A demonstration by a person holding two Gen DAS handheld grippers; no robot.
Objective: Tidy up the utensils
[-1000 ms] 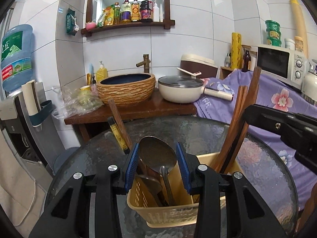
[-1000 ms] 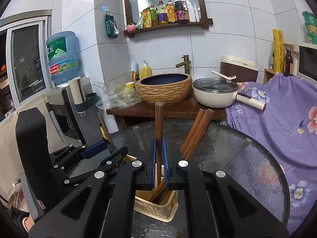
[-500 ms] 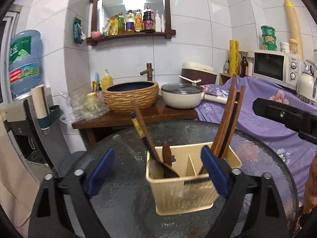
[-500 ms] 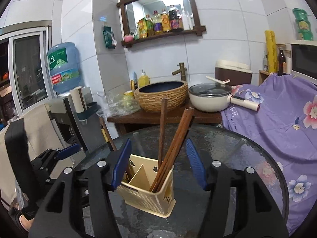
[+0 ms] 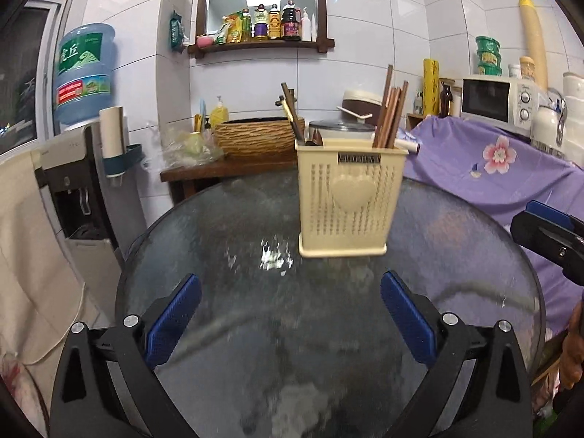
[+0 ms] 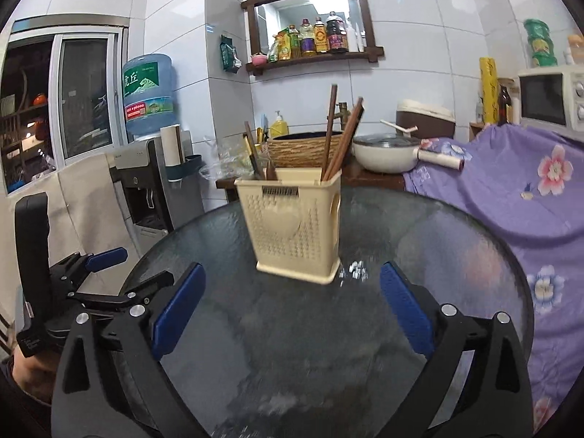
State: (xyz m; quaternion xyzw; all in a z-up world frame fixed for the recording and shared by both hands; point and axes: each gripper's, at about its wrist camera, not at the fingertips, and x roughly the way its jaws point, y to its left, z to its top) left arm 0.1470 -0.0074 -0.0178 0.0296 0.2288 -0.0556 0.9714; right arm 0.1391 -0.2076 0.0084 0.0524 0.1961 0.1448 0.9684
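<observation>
The cream utensil caddy (image 5: 350, 200) stood upright on the round glass table (image 5: 226, 241), at about 12 o'clock from the left gripper (image 5: 291, 319) and just past 11 o'clock from the right gripper (image 6: 292, 315). Neither touched it; bare glass lay between each set of pads and the caddy's base. Judged from both wrist views, the two grippers stood about equally near, the left one facing the heart-embossed front more squarely.

Both claws were spreading to full width, with nothing between the blue pads of either.

The brown chopsticks (image 5: 390, 109) stood in the right-hand compartment, long axes near vertical, tips leaning toward 1 o'clock. Dark utensil handles (image 5: 292, 116) rose from the left-hand compartment, leaning toward 11 o'clock. What lay lower in the compartments was hidden by the perforated wall. On this evidence the sorting appeared finished or nearly so; no loose utensil showed on the glass.

The table surface was textured, reflective and otherwise bare. Beyond it, at 12 o'clock, a woven basin (image 5: 255, 135) and a lidded white pan (image 6: 387, 153) sat on a wooden counter. A purple floral cloth (image 5: 492, 168) lay at 2 o'clock, a water dispenser (image 6: 146, 98) at 10 o'clock.
</observation>
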